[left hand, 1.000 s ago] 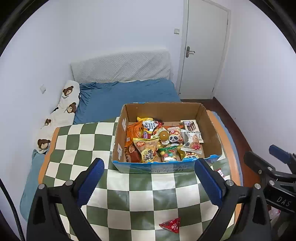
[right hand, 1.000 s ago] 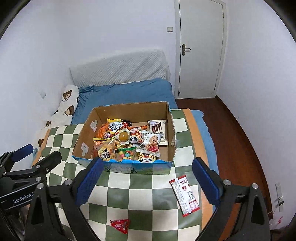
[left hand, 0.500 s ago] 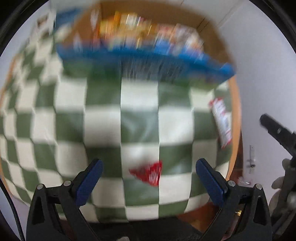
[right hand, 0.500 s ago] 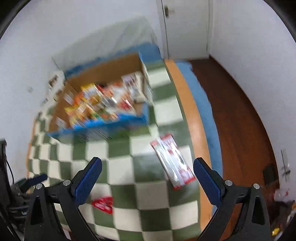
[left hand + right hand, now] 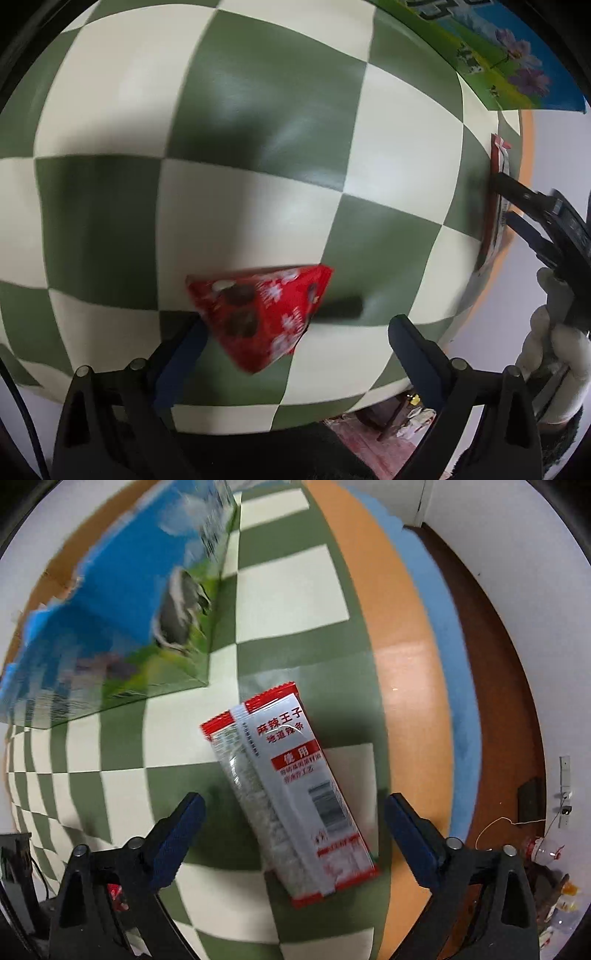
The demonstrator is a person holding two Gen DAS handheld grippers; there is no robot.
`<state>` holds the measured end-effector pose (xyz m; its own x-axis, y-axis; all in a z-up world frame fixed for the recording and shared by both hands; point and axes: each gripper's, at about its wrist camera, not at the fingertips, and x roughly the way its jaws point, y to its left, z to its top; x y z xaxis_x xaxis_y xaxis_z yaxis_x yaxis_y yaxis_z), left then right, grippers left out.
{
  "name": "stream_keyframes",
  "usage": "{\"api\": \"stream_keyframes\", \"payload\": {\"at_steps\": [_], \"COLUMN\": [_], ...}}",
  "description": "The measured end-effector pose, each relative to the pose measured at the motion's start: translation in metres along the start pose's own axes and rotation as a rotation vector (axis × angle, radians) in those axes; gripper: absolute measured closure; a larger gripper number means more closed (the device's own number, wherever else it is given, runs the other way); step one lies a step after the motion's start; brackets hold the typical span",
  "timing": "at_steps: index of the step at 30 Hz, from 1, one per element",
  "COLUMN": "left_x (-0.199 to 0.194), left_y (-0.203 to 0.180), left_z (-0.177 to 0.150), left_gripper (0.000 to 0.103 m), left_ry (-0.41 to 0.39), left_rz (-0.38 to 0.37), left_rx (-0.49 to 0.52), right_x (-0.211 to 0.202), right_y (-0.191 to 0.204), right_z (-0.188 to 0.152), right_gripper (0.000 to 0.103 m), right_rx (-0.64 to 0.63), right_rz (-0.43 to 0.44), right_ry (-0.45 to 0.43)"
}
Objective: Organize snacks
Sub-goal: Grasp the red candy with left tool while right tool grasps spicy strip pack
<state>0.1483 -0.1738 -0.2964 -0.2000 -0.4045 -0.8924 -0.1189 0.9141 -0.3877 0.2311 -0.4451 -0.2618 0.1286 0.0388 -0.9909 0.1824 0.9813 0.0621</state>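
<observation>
Reaching for loose snacks. Left tool [image 5: 295, 332] wide open, empty, red crinkly triangular packet [image 5: 262, 314] between tips at 12 o'clock. Right tool [image 5: 295, 812] wide open, empty, astride flat glossy strip packet [image 5: 295, 797]. Needed next: closing, then lifting toward printed box [image 5: 110, 627] at 10 o'clock on checkered bench [image 5: 258, 110].
</observation>
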Motion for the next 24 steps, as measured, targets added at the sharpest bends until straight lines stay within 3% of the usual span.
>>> {"api": "stream_keyframes", "payload": {"at_steps": [4, 6, 10, 15, 21, 23, 24], "left_x": [-0.005, -0.007, -0.007, -0.008, 0.001, 0.005, 0.006], "left_y": [-0.005, -0.005, -0.001, 0.008, 0.002, -0.006, -0.009], "left_z": [0.001, 0.001, 0.001, -0.002, -0.007, -0.011, -0.013], "left_gripper": [0.024, 0.029, 0.029, 0.029, 0.028, 0.032, 0.041], "left_ry": [-0.046, -0.055, -0.057, -0.048, -0.028, -0.028, -0.03], "left_rz": [-0.004, -0.004, -0.022, -0.033, -0.005, 0.034, 0.062], "left_rx": [0.009, 0.008, -0.008, -0.012, 0.029, 0.067, 0.088], "right_x": [0.017, 0.015, 0.018, 0.027, 0.034, 0.035, 0.035], "right_y": [0.002, 0.006, 0.026, 0.055, 0.051, 0.049, 0.049], "right_z": [0.003, -0.002, -0.024, -0.065, -0.072, -0.073, -0.073], "right_gripper": [0.03, 0.036, 0.037, 0.035, 0.03, 0.03, 0.03], "right_rx": [-0.009, -0.008, -0.024, 0.041, 0.105, 0.079, 0.062], "right_rz": [-0.026, -0.026, -0.007, 0.092, 0.125, 0.105, 0.092], "right_ry": [0.029, 0.027, 0.079, 0.159, 0.189, 0.182, 0.179]}}
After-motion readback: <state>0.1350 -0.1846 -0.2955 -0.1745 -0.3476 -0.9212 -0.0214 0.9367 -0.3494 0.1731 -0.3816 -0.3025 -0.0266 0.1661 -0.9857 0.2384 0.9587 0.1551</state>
